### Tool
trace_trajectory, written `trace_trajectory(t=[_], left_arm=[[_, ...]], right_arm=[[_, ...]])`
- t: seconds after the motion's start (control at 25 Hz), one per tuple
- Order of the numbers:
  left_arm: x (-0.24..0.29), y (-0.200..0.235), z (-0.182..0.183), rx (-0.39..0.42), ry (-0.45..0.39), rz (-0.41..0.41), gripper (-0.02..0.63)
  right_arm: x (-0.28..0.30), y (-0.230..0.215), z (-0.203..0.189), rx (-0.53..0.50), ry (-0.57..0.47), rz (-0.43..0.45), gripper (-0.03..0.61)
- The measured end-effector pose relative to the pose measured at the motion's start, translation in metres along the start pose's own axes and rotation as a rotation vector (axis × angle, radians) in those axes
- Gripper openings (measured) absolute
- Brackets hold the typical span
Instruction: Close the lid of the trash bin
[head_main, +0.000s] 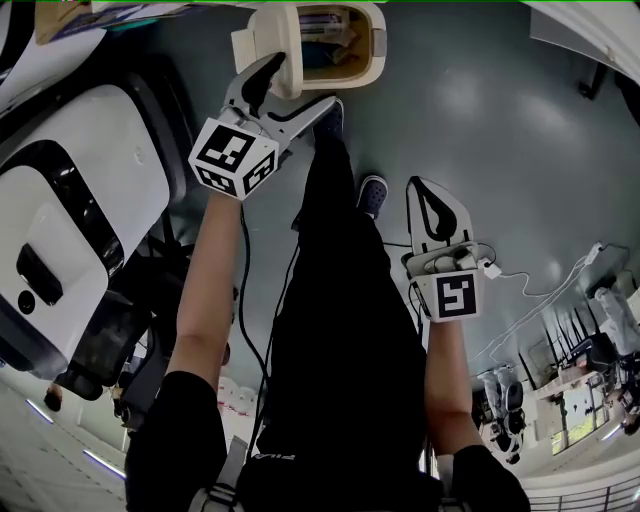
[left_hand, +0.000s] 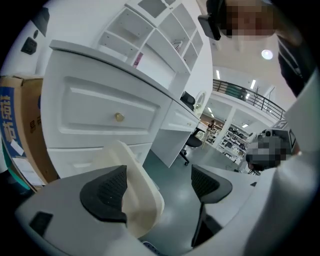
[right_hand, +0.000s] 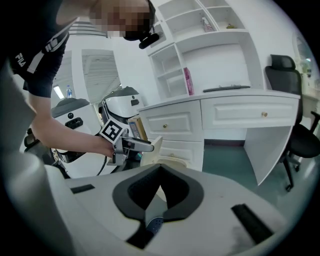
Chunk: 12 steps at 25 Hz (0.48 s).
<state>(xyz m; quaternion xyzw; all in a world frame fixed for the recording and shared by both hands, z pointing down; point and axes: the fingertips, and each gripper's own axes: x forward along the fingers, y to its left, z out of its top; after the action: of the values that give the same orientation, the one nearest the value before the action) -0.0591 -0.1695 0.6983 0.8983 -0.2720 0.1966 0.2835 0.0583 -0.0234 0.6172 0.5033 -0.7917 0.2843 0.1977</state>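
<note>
Cream lid (left_hand: 142, 200) of trash bin (head_main: 378, 45) stands raised between the left gripper (left_hand: 159, 176) jaws, close against one pad. Jaws wide apart, not clamped. Right gripper (right_hand: 159, 175) closed, empty.

The lid (head_main: 275, 40) of the trash bin (head_main: 379, 42) sits inside the left tongs (head_main: 291, 92), right tongs (head_main: 436, 208) well apart.

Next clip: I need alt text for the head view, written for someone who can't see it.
Seen from above, the person's left gripper reaches to the raised lid of an open cream trash bin, its jaws apart with the lid's edge between them. The right gripper hangs lower, jaws together and empty.
</note>
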Motion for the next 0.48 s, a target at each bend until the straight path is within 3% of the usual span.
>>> trace_trajectory(t=[0.32,0.48], left_arm=[[0.07,-0.025,-0.036,0.077,0.114,-0.019,0.414],[0.102,-0.03,-0.053,0.073,0.17,-0.022,0.414]], right_arm=[[-0.004,-0.02,-0.017,0.028,0.0,-0.029,0.005],[-0.007,-0.03,-0.023,0.037,0.003,-0.043,0.005]])
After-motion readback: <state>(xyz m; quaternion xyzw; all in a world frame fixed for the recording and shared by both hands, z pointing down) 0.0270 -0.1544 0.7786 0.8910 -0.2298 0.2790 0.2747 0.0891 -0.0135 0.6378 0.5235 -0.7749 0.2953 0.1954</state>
